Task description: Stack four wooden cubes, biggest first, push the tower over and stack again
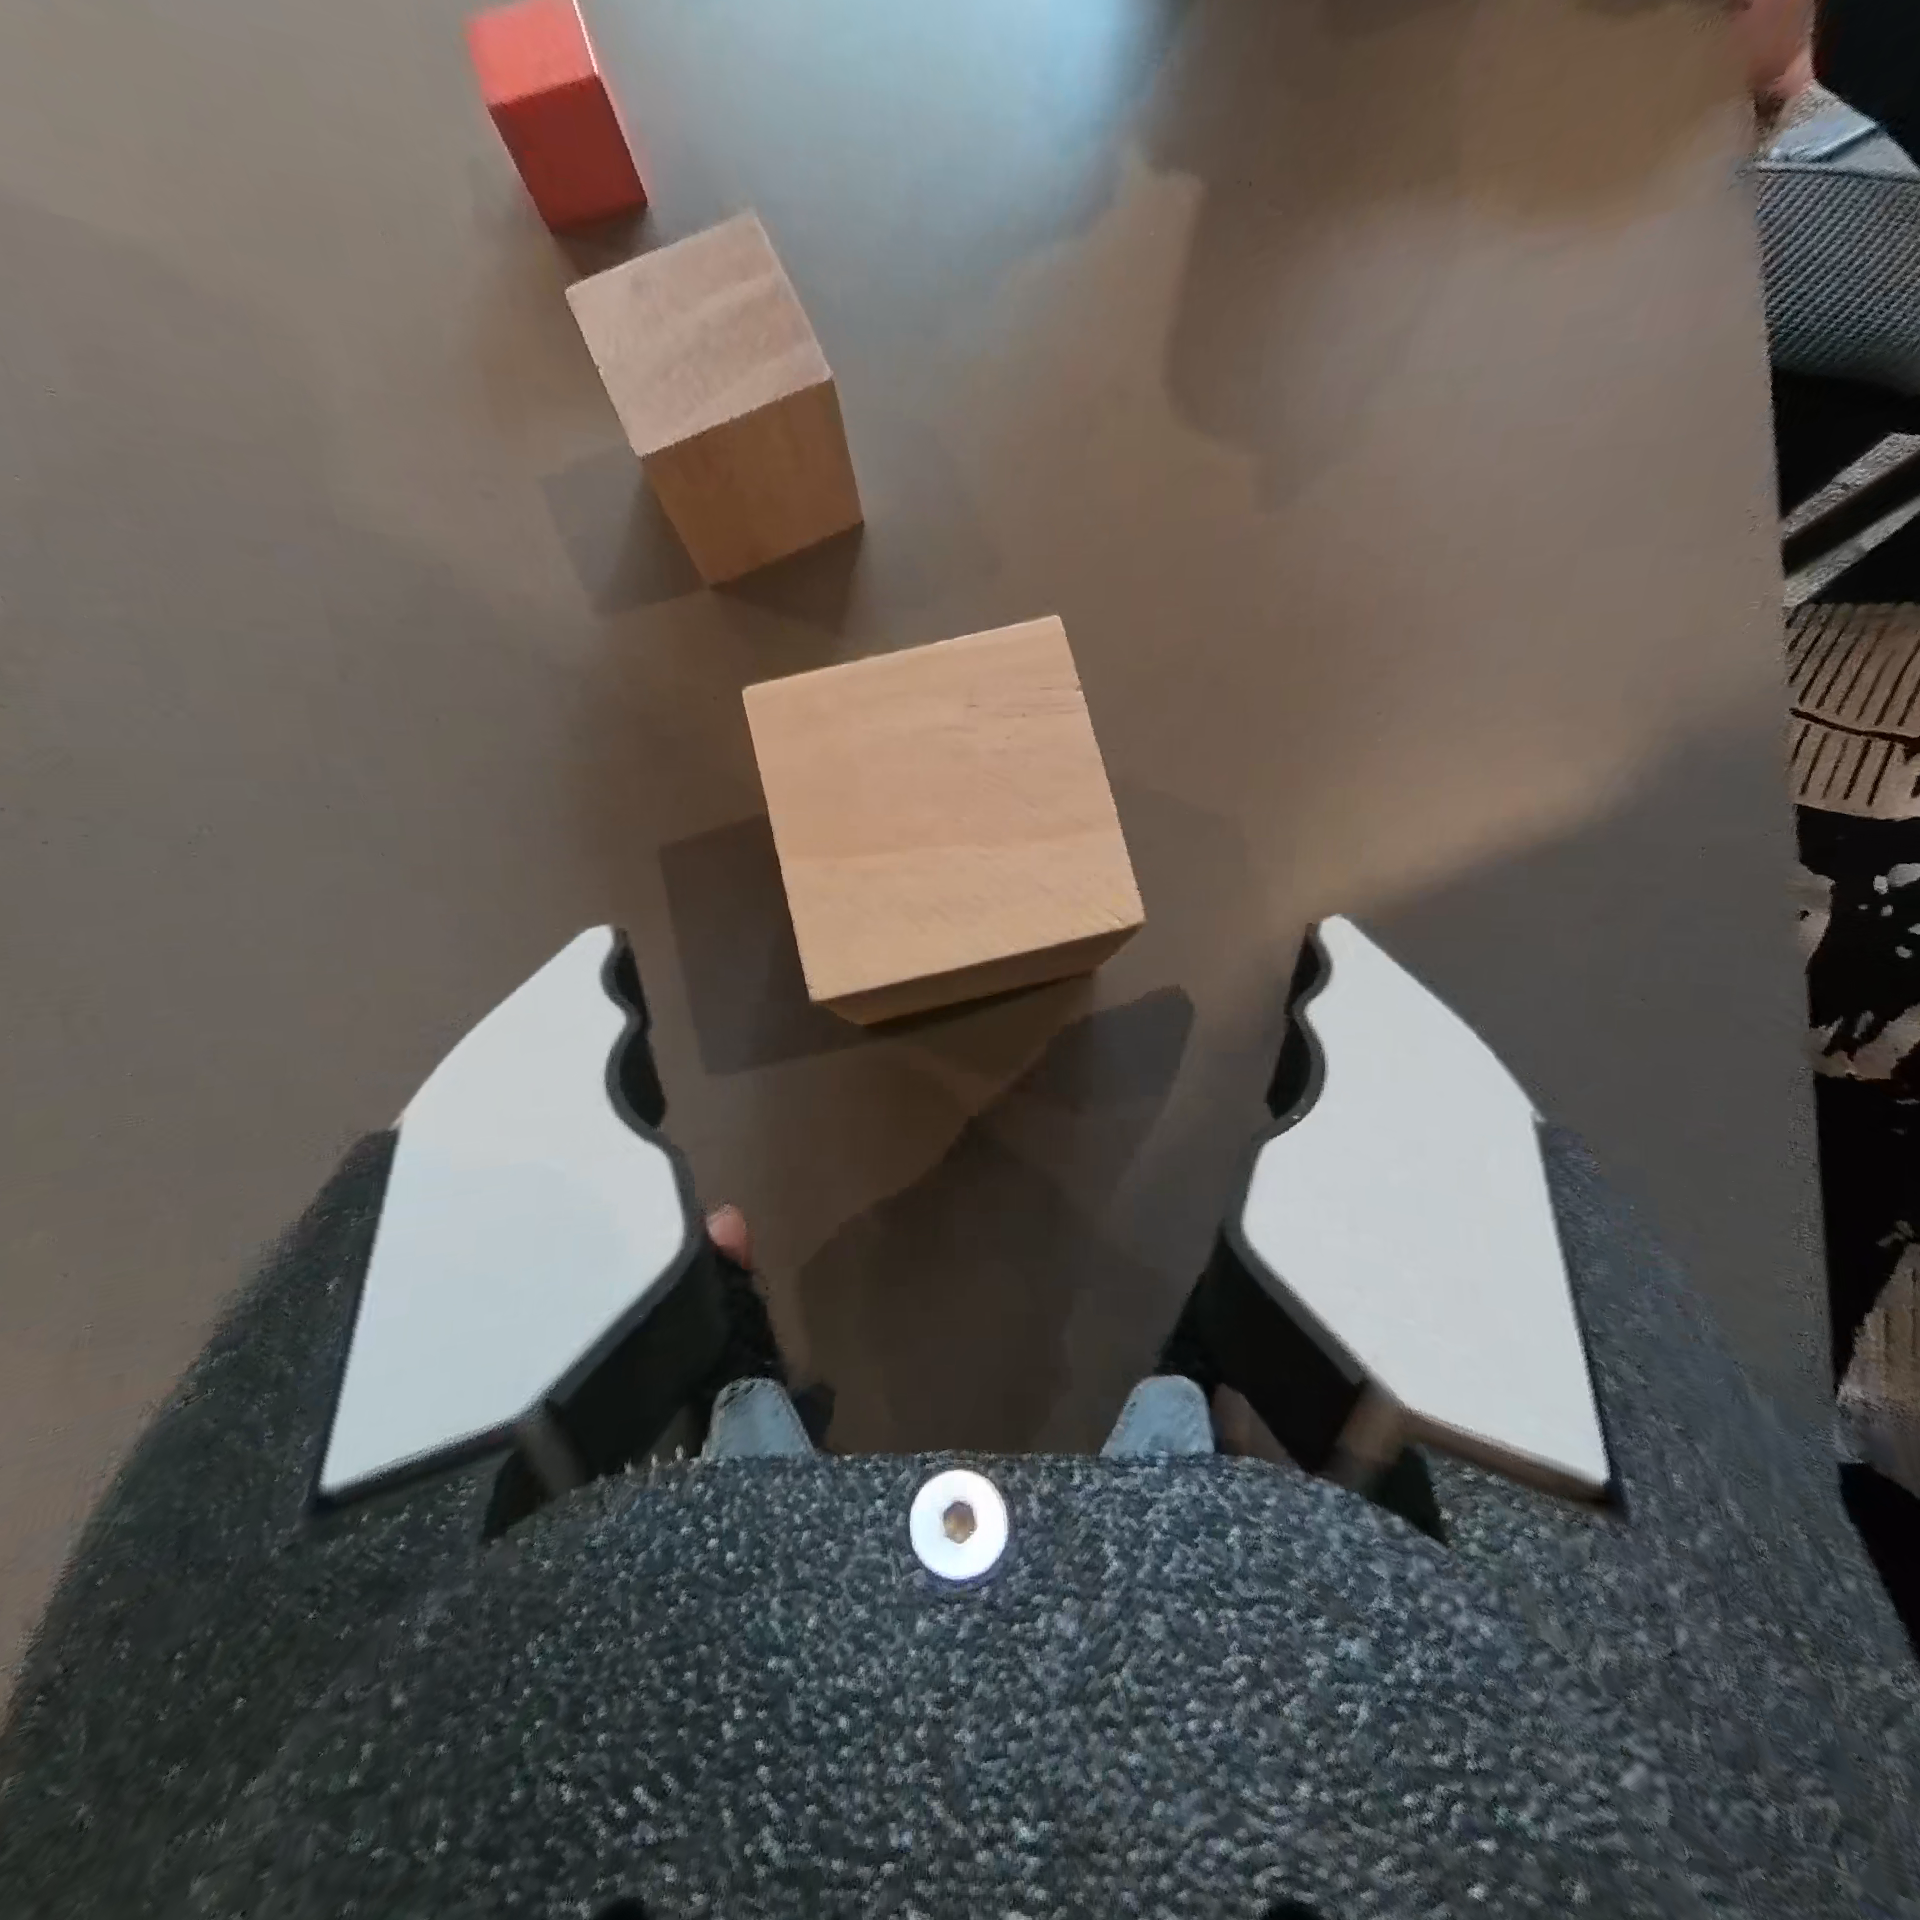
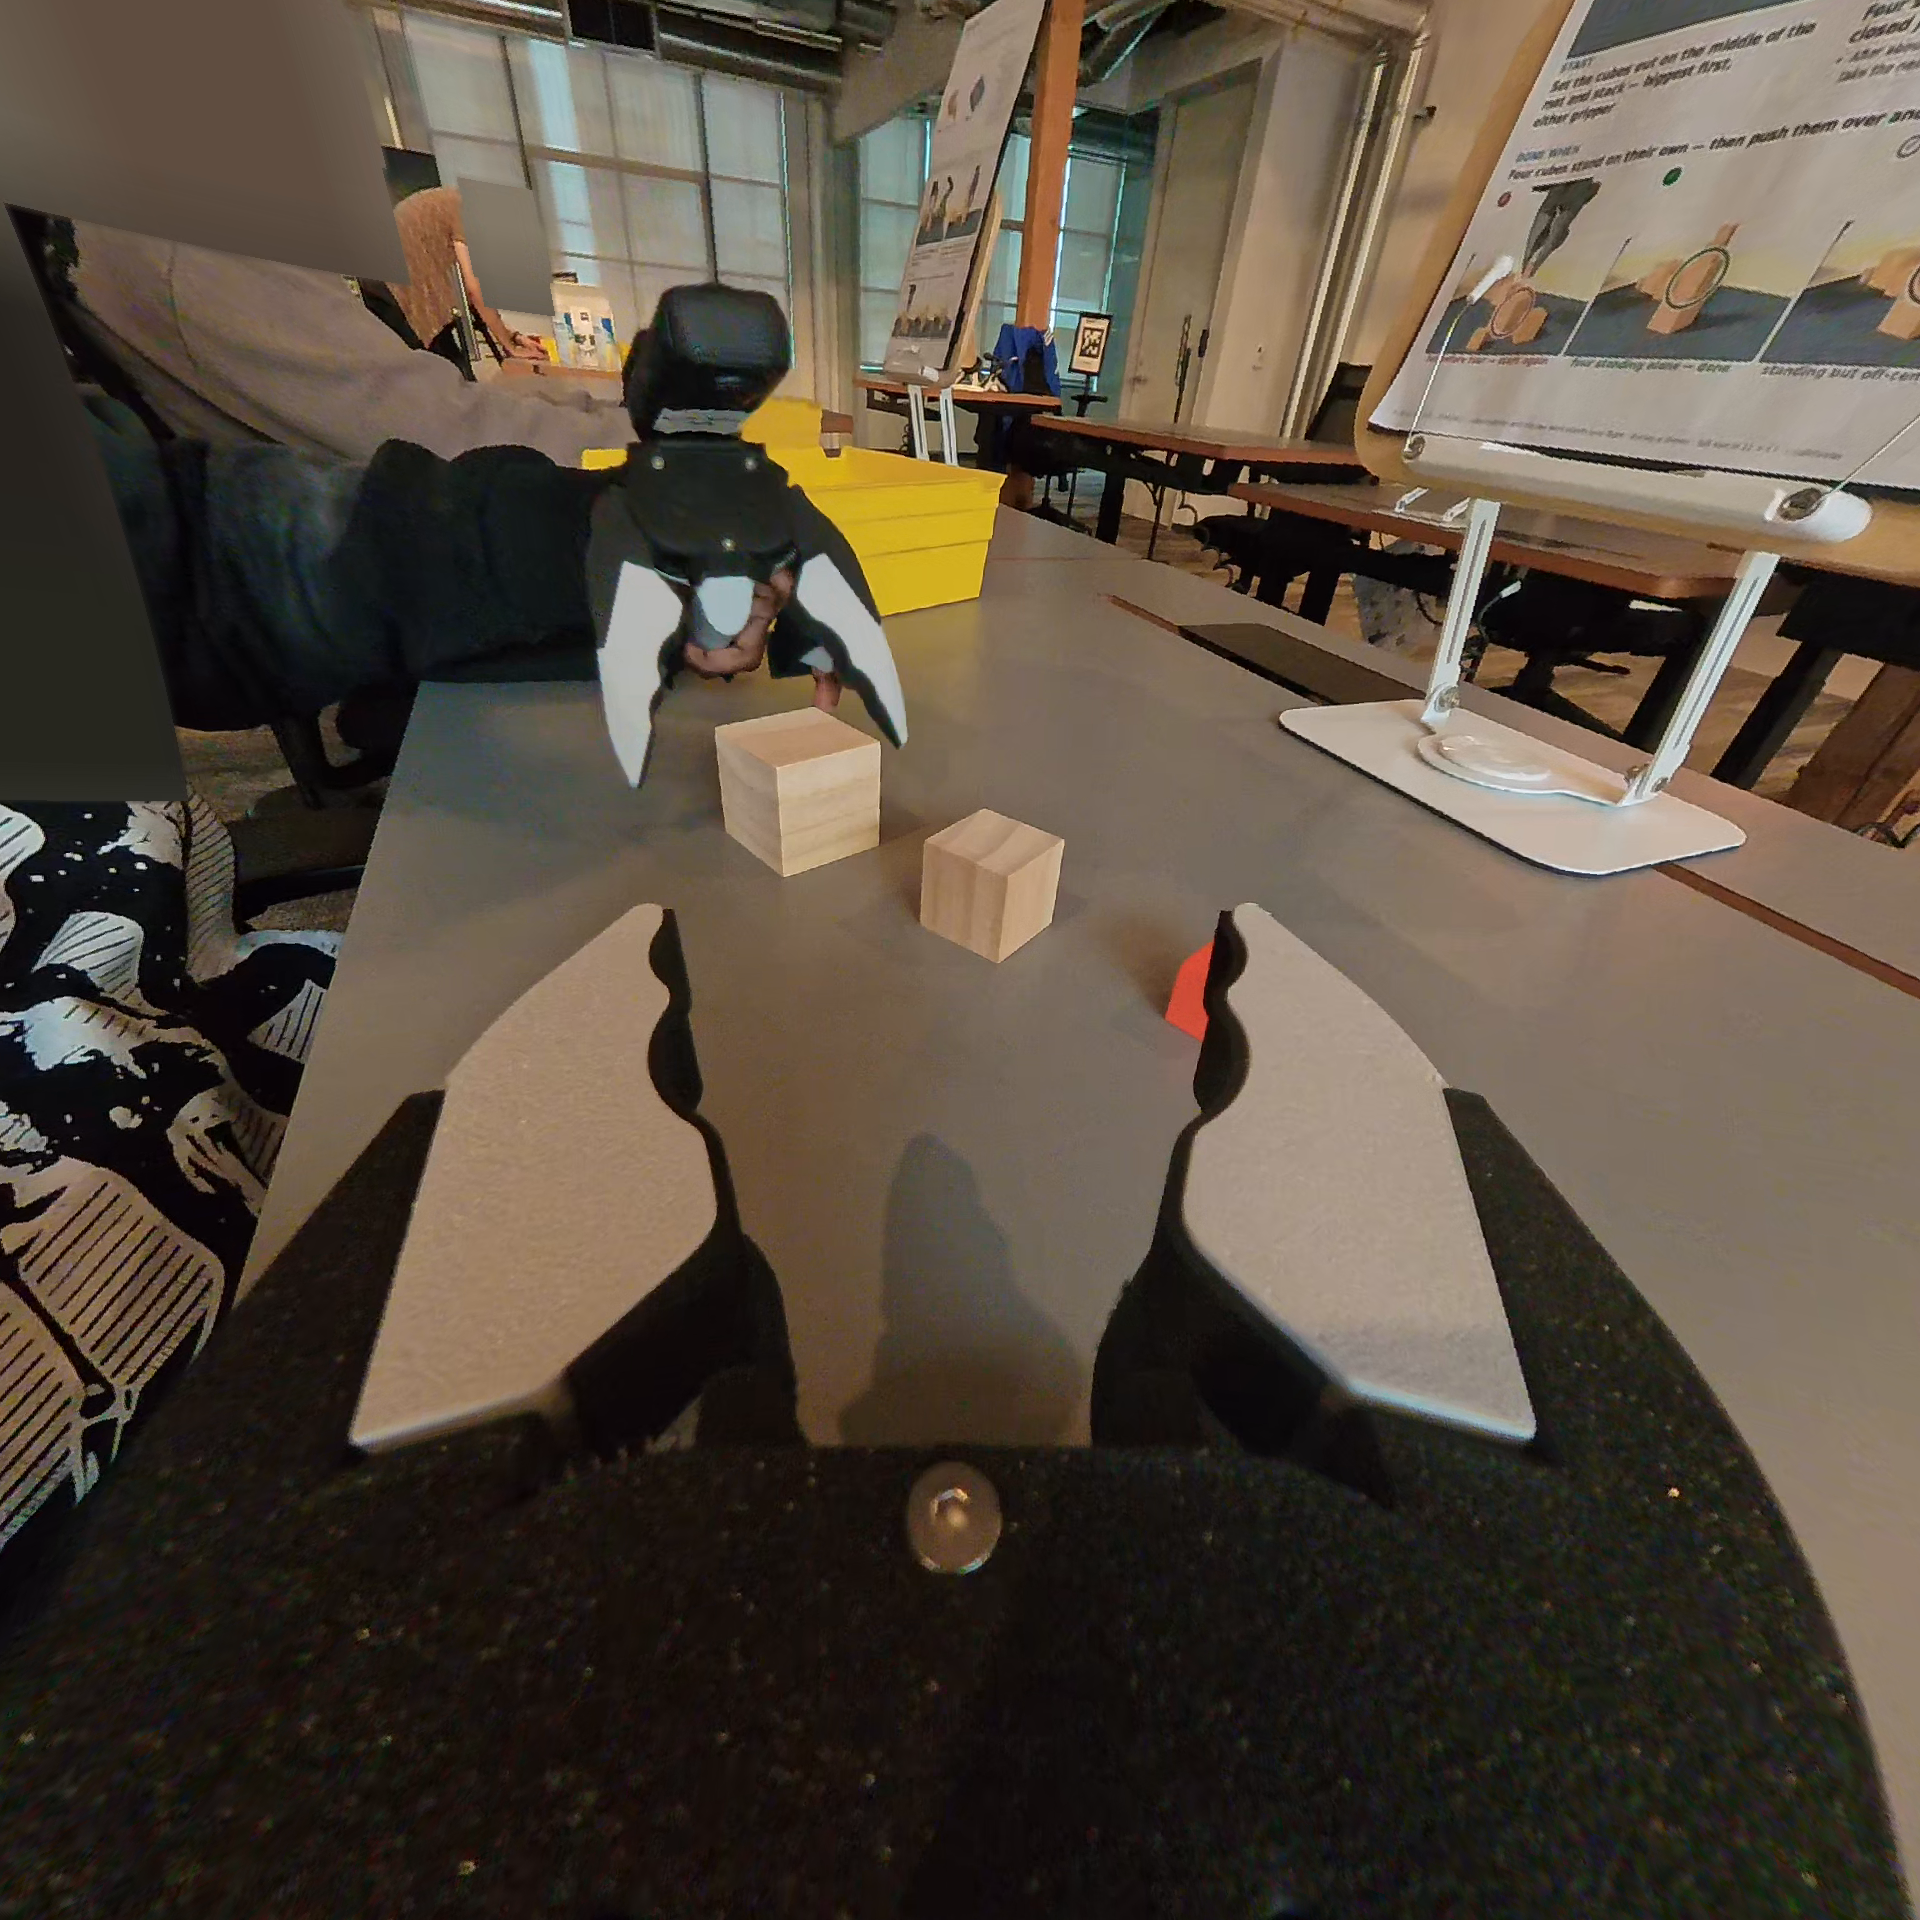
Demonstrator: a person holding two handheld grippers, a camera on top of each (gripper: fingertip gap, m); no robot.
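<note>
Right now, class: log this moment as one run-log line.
stage: nothing stacked | left gripper: open, above large wooden cube | right gripper: open, empty | medium wooden cube, red cube: on table

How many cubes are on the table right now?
3 in view. The big cube sits just ahead of the left tongs, the mid cube beyond it, the red cube farthest. A fourth may be out of frame.

Yellow bins (image 2: 894, 520) at table (image 2: 1558, 1091) far end; instruction board (image 2: 1683, 260) w/ stand.
</note>
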